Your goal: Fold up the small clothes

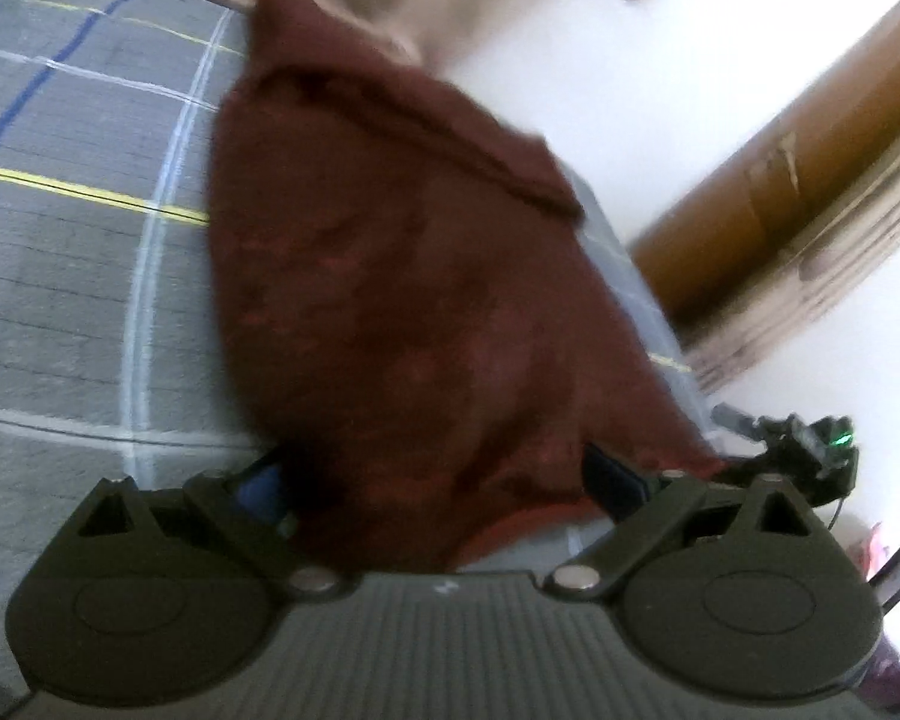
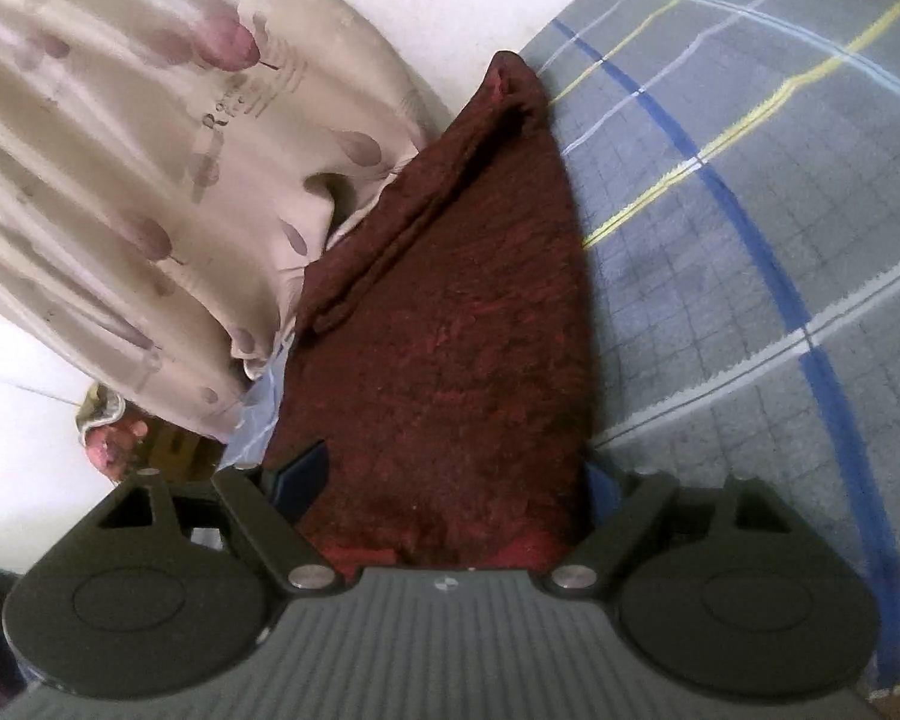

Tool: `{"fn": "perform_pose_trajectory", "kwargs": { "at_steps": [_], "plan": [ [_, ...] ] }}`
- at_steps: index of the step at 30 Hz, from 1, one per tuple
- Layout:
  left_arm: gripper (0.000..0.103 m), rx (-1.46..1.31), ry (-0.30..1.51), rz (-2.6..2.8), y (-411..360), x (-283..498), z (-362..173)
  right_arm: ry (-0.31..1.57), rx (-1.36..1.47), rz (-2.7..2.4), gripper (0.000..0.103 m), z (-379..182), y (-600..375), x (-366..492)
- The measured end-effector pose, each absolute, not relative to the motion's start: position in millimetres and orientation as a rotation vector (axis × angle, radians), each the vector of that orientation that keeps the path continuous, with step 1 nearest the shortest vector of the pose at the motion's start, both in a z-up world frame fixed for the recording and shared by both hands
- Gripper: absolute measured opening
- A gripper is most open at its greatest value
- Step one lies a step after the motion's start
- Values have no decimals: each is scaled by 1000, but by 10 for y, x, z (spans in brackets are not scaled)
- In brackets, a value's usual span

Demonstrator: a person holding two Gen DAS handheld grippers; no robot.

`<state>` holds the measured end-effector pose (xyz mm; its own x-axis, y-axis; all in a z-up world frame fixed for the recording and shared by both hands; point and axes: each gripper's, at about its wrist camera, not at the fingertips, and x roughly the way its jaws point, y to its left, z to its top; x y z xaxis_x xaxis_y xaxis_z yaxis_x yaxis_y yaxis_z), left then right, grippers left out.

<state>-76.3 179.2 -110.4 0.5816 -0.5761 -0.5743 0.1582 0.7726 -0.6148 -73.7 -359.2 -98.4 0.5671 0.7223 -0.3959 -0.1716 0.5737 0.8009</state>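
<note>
Left wrist view: left tool [image 1: 432, 480] at the near edge of a maroon cloth [image 1: 402, 276]; its fingers [image 1: 612, 477] stand wide apart, and the cloth's near end lies bunched in the gap between them. Whether the fingers press the fabric cannot be told.
Right wrist view: right tool [image 2: 450, 477] likewise spread, with the cloth's [image 2: 462, 348] broad near end filling the space between its fingers [image 2: 303, 471].
Cloth position: rests on a grey plaid bedsheet [image 1: 78, 252] with blue, yellow and white stripes, along the bed's edge.
Cloth shape: tapers from the wide end at the tools to a narrow far tip; one long edge is rolled or folded over into a thick ridge.
Cloth texture: dark red, nubby weave with brighter red flecks.
Adjacent fabric: beige printed curtain [image 2: 150, 180] hangs just beside the cloth, touching its folded edge.
Background, left wrist view: white floor [image 1: 660, 90], a brown wooden frame [image 1: 810, 168], and a dark device with a green light [image 1: 822, 444] near the cloth's right corner.
</note>
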Motion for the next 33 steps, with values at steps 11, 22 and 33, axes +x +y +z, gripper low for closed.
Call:
{"fn": "perform_pose_trajectory", "kwargs": {
  "at_steps": [11,22,33],
  "plan": [
    [18,-570,858,-433,1821,-696,-1092,802,886,594,17,-1126,-3644,-788],
    [14,-512,804,-403,1867,-924,-891,660,1015,629,16,-925,-3824,-1029],
    [79,-554,823,-350,1946,-871,-1111,761,996,553,55,-1158,-3873,-945]
  ]
}}
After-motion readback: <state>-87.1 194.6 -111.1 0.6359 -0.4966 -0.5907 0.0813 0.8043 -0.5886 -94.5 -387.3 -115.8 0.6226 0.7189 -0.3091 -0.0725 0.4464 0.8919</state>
